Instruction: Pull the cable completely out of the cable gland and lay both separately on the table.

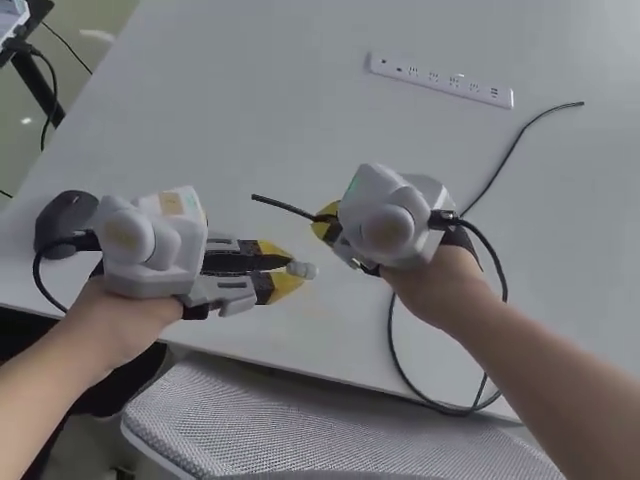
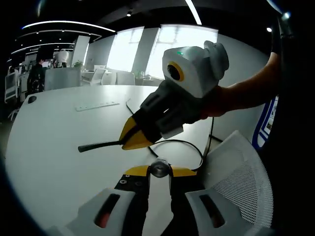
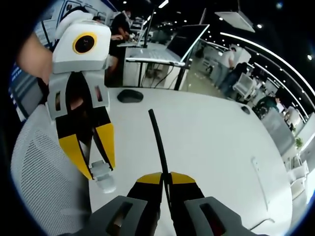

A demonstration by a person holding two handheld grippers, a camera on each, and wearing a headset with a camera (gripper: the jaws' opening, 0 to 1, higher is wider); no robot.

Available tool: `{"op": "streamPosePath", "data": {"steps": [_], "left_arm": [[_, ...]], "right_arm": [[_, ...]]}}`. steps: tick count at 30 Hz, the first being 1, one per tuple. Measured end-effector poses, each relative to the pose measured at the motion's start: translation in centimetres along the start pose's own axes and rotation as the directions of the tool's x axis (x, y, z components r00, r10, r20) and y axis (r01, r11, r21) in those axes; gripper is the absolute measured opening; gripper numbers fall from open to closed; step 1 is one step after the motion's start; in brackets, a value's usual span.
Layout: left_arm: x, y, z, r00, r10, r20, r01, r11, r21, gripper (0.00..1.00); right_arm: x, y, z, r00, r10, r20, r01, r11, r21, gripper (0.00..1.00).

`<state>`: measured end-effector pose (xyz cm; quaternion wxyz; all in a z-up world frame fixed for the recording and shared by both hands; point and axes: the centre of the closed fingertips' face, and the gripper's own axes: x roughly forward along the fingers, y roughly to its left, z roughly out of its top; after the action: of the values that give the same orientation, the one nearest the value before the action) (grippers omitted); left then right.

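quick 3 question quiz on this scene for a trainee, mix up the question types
1. True or false: the cable runs through the gland.
2. What does the left claw grip? A) gland B) cable C) nothing
3. Fill in: the right claw is shut on the ____.

Key: 1 false, the two are apart; 2 A; 3 cable.
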<state>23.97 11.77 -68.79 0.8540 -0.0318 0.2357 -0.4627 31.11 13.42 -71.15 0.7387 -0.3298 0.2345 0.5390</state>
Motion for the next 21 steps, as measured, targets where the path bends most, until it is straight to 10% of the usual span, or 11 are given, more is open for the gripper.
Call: {"op": "streamPosePath", "data": {"steps": [21], "left_arm": [[0.7,3.8,-4.0,0.999,0.041,-0.015,-0.041,0.999,-0.01,0.15]], "right_arm": [[7.2,1.8,-2.0,0.9865,0.142,-0.081,-0.143,0.99,0.001,0.0]]}}
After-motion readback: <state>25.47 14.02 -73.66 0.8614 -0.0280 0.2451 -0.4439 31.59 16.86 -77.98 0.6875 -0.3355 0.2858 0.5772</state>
